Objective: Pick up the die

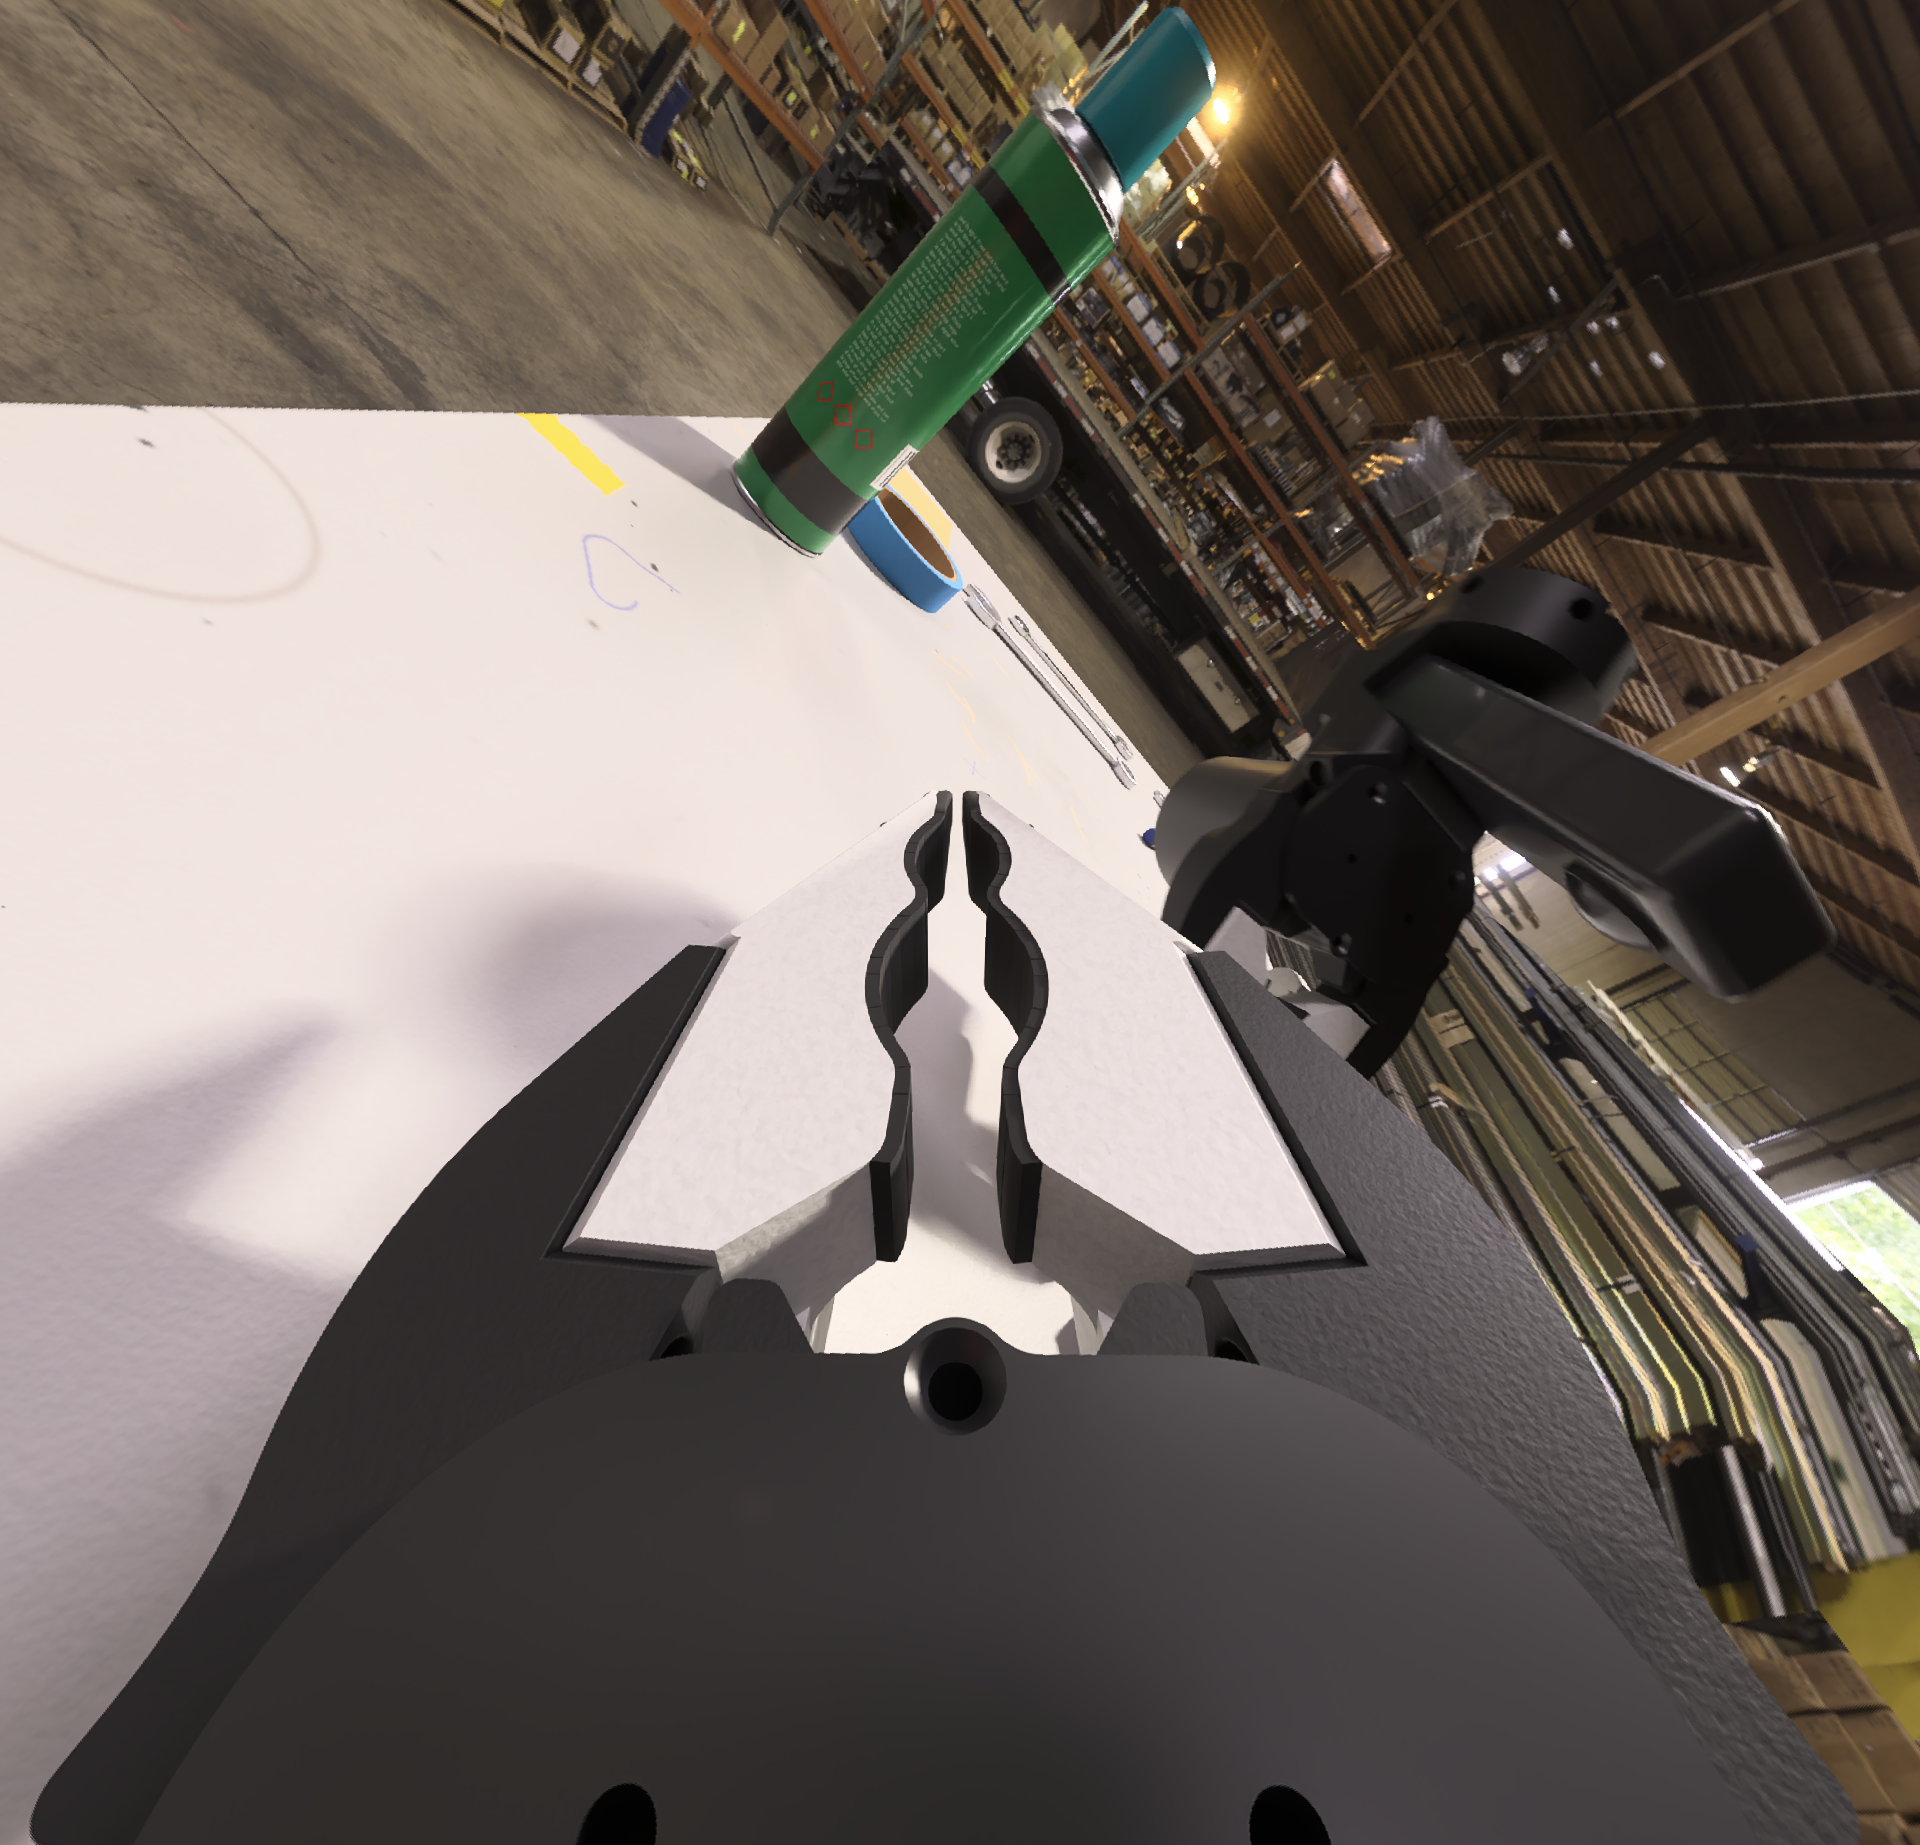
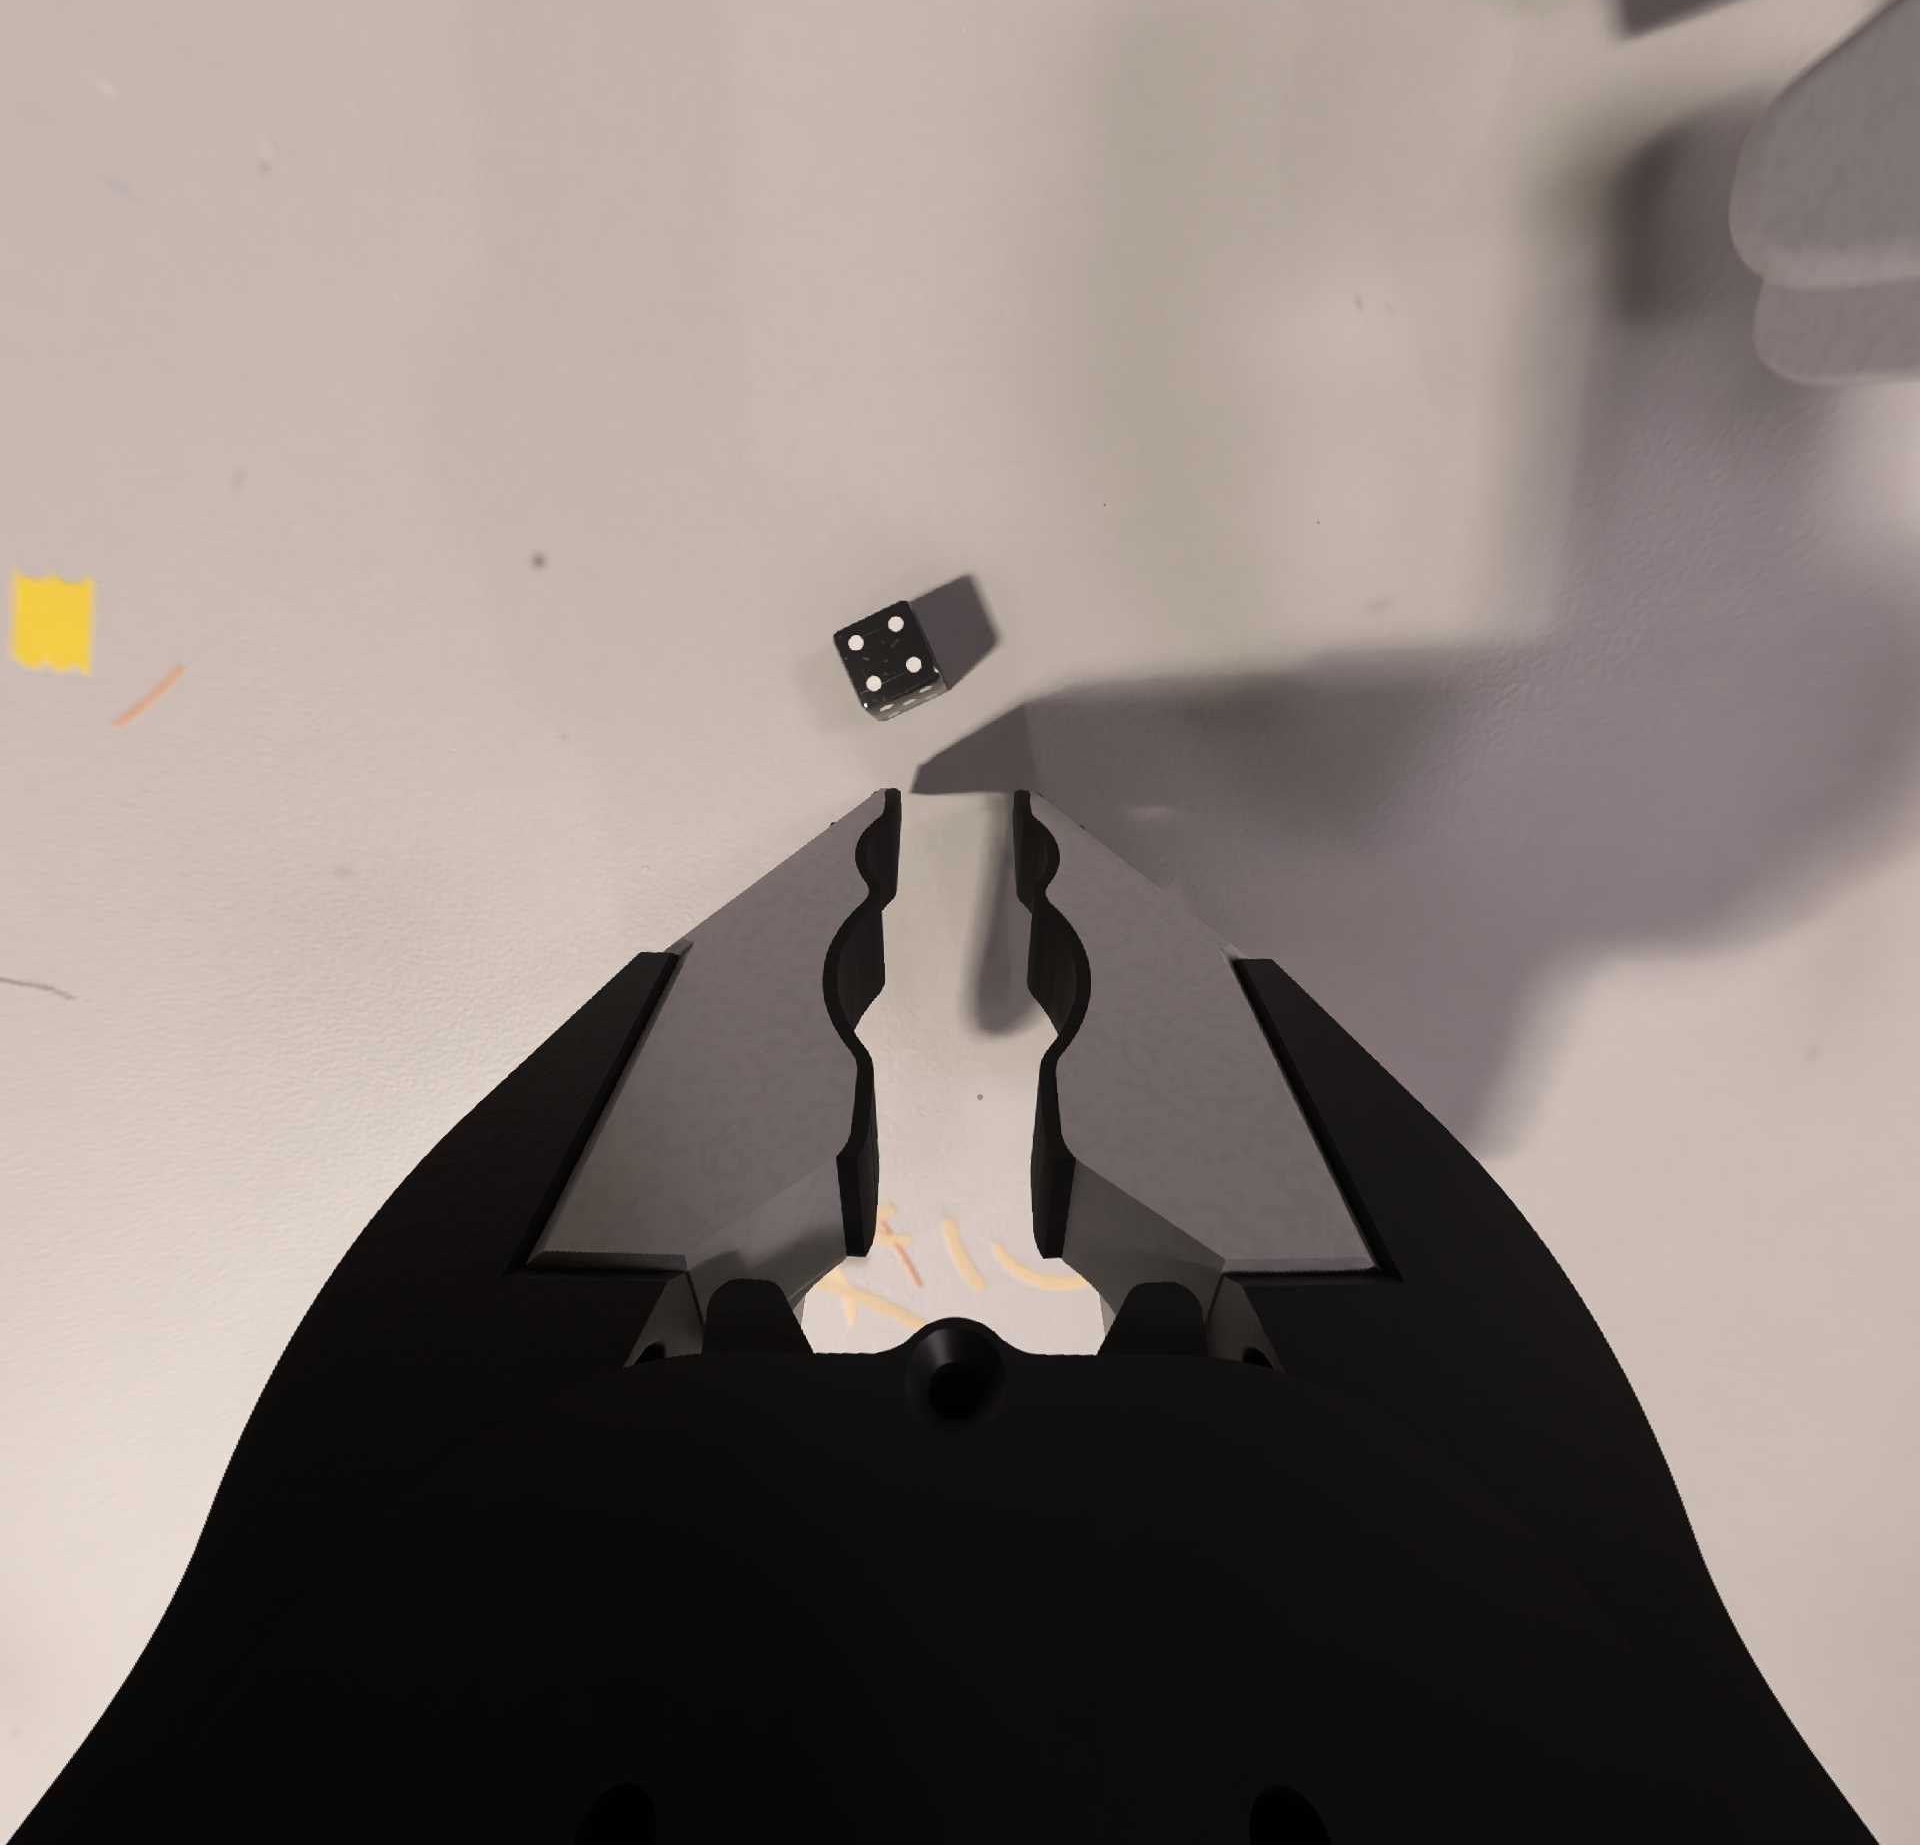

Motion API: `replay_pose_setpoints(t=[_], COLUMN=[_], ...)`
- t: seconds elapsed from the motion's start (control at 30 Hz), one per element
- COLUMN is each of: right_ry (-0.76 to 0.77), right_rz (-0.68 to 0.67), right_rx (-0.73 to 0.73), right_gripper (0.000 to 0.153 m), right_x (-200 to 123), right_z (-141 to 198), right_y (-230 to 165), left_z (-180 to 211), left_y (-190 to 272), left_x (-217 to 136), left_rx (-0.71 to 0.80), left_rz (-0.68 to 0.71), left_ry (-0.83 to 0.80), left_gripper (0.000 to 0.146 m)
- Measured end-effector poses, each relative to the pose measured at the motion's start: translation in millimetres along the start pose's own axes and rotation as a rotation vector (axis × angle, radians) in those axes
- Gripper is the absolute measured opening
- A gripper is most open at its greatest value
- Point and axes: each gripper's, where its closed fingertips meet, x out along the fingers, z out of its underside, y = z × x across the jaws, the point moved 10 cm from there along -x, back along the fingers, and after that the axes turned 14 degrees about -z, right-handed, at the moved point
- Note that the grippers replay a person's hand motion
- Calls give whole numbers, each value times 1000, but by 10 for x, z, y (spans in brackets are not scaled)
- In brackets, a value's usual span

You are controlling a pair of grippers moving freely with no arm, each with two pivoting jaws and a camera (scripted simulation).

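A small black die (image 2: 891, 661) with white pips lies on the white table (image 2: 520, 341), seen in the right wrist view. My right gripper (image 2: 956, 803) hangs above the table, open with a narrow gap and empty; the die lies just beyond its tips, a little to the left. My left gripper (image 1: 957, 803) is shut and empty above the white table (image 1: 312, 704). The die does not show in the left wrist view. The right gripper's dark body (image 1: 1455, 839) shows at the right of the left wrist view.
A green spray can with a teal cap (image 1: 935, 320) stands at the table's far edge, with a blue tape roll (image 1: 904, 548) and a metal wrench (image 1: 1049, 683) beside it. A yellow tape patch (image 2: 52, 621) is stuck at the left.
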Motion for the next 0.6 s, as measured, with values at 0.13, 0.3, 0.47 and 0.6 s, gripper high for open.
replay_pose_setpoints(t=[0.13,0.3,0.47,0.6], right_ry=[-63,-9,1,26], right_rz=[103,39,45,-34], right_rx=[-73,-33,50,120], right_gripper=[18,19,20,21], right_x=[42,19,-51,-17], right_z=[-54,-86,-41,13], right_y=[-163,-235,-155,-67], left_z=[5,2,1,4], left_y=[7,6,4,8], left_x=[6,4,1,3], left_rx=[8,8,6,9], left_rz=[-4,-4,-5,-6], left_ry=[-3,0,2,2], left_gripper=[2,2,2,3])
